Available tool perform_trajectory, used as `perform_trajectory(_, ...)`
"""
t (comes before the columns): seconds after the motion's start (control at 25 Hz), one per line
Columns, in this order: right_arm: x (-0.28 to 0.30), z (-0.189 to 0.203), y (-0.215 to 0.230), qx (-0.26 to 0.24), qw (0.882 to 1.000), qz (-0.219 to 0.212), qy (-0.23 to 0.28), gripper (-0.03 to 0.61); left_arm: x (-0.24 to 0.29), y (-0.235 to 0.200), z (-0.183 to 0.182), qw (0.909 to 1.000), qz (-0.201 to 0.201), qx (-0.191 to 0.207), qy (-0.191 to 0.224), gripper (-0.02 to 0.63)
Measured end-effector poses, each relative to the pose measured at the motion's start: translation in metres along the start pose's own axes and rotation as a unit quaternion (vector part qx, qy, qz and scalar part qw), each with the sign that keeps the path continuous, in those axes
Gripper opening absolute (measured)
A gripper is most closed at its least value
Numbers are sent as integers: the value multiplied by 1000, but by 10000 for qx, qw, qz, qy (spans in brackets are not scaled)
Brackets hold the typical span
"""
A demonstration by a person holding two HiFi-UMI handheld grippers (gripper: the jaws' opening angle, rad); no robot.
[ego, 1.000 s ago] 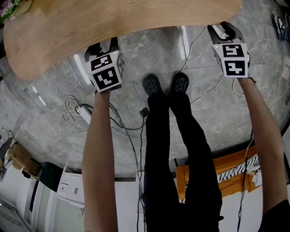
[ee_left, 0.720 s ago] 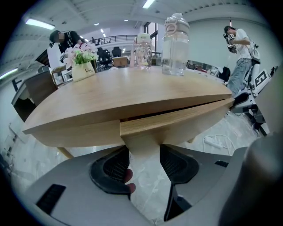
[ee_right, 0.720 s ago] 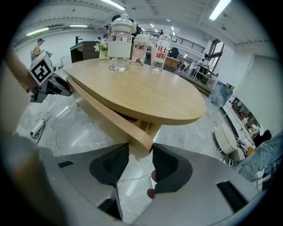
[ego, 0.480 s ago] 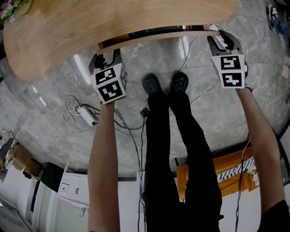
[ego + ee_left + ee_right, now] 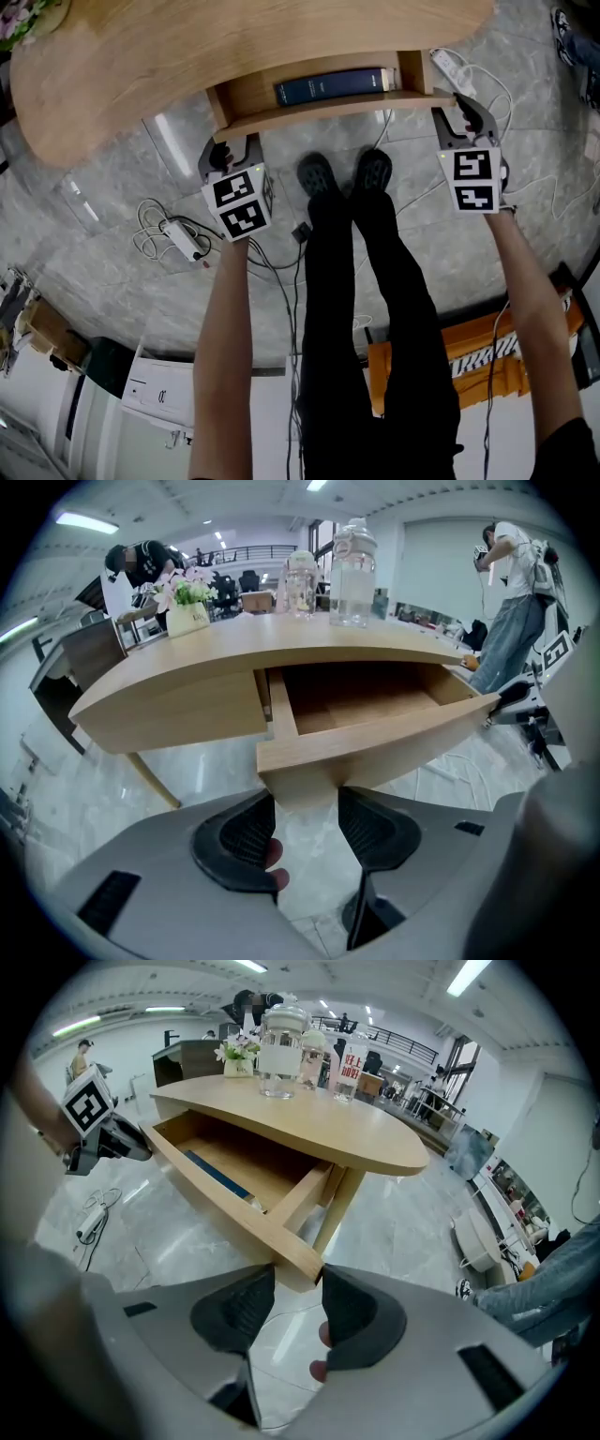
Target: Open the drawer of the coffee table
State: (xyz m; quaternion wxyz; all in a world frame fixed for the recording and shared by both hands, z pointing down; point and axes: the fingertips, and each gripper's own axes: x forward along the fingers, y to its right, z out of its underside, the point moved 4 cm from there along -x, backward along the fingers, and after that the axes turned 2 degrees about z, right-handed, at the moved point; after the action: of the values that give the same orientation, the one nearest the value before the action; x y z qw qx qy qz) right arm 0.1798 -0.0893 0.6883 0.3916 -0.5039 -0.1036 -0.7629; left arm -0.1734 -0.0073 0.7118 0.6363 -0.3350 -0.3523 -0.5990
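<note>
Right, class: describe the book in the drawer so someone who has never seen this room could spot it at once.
Find the big curved wooden table and the drawer pulled out from its near edge. Inside, towards the back, the book lies lengthwise along the drawer. Its dark blue cover sets it apart from the pale wood all round.

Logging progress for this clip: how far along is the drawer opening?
Done: the drawer stands partly out of the coffee table, a blue book showing inside. In hand: left gripper and right gripper each clamp an end of its front. Left: perhaps more pull; full travel can't be judged.
</note>
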Motion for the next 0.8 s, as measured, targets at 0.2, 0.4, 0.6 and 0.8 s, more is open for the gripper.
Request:
perform_trajectory(0.2,-7,13,-8,26,10000,-25,-74,161,-9,7,16,10000,-41,-74,-49,218)
perform_trajectory(0.4,-17,26,-14,3,9998,-48,-168,161,-20,15,33,9998,-24,-162,-122,213)
perform_trajectory(0.6,-25,38,-24,51,9996,-92,-256,161,-27,18,46,9995,-21,-192,-230,213)
perform_trajectory(0.8,-23,42,-28,80,9994,-111,-321,160,-24,16,50,9994,-8,-180,-304,212)
